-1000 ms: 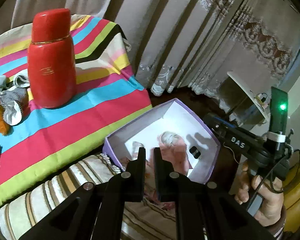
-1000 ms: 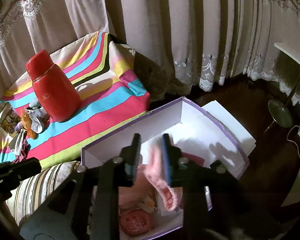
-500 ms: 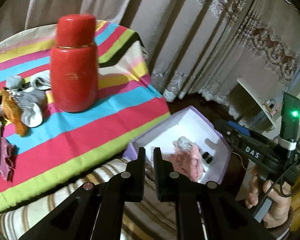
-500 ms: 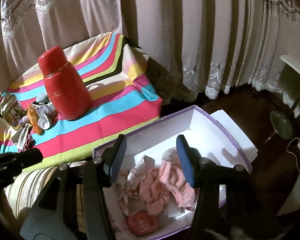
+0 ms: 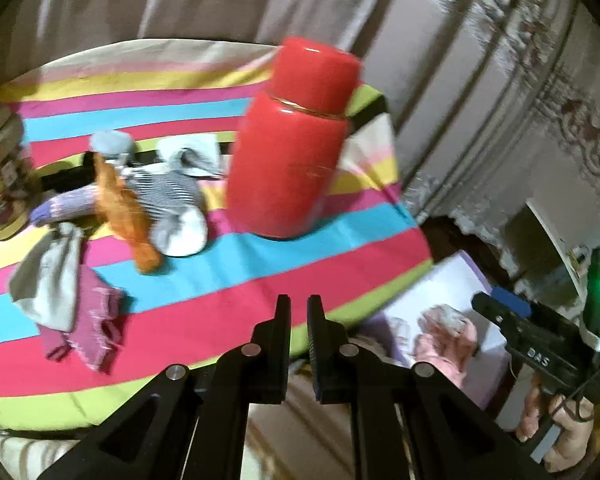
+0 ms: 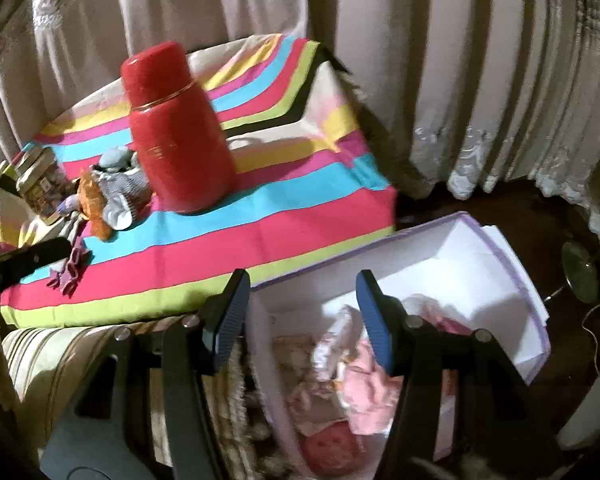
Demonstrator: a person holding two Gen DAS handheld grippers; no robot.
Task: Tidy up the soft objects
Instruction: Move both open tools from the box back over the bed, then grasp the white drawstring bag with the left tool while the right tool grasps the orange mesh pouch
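On the striped cloth (image 5: 228, 280) that covers the worktop, a jar with a printed label (image 5: 2, 168) stands at the far left. Just to its right lies a loose heap of soft things: a grey cloth (image 5: 50, 280) over a magenta knit piece (image 5: 96, 320), a lilac sock (image 5: 66, 204), an orange piece (image 5: 122, 208) and a striped grey-and-white sock (image 5: 172, 200), the last few touching one another. Right of the heap, close beside the striped sock, stands a tall red flask (image 5: 292, 152), upright on the cloth. The left hand-held gripper (image 5: 299, 312) hangs over the near red and green stripes, below the flask and to the right of the heap, well apart from the socks; its jaws are clenched with only a slit between them and nothing in it. Farther right, off the edge of the worktop and lower, sits a white box with a lilac rim (image 6: 500, 248), holding pink and cream soft pieces (image 6: 364, 384) and a red spotted one (image 6: 332, 448) near its front corner. The right hand-held gripper (image 6: 304, 312) hovers above the box's left wall, over the pink pieces lying loose below; its blue-padded jaws have just been opening and now stand apart, released, with nothing pressed between them. In the left wrist view this gripper shows at the far right edge, held in a person's hand (image 5: 560, 428).
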